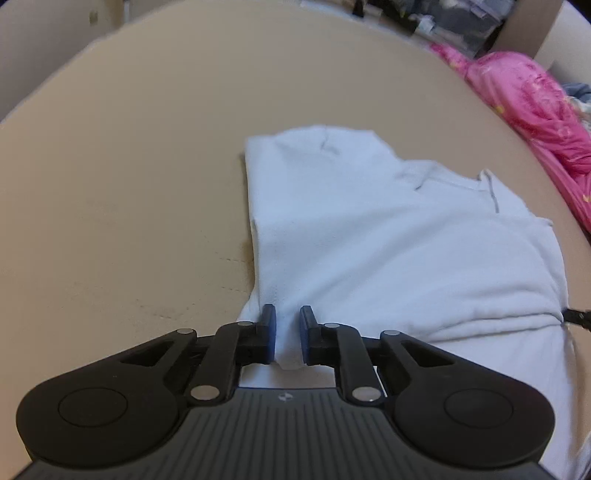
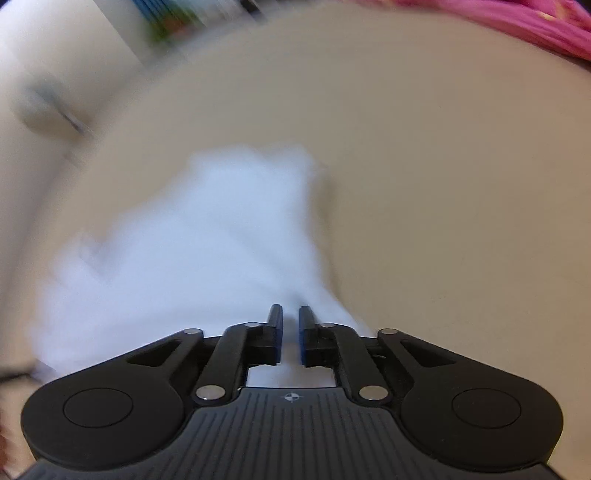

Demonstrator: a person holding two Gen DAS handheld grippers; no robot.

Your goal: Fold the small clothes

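Note:
A white small garment (image 1: pixel 369 240) lies partly folded on the beige table (image 1: pixel 129 166), with a straight folded edge on its left side. My left gripper (image 1: pixel 287 308) is at the garment's near left corner, and a raised ridge of the white cloth is pinched between its blue pads. In the blurred right wrist view the same white garment (image 2: pixel 207 240) spreads to the left and ahead. My right gripper (image 2: pixel 290 308) is at its near right edge, jaws almost together, with a thin strip of white cloth showing between them.
A pink patterned fabric heap (image 1: pixel 535 103) lies along the table's far right edge and shows as pink fabric (image 2: pixel 535 18) in the right wrist view. A cardboard box (image 1: pixel 546 33) and clutter stand behind it. Bare beige table (image 2: pixel 443 184) stretches to the right of the garment.

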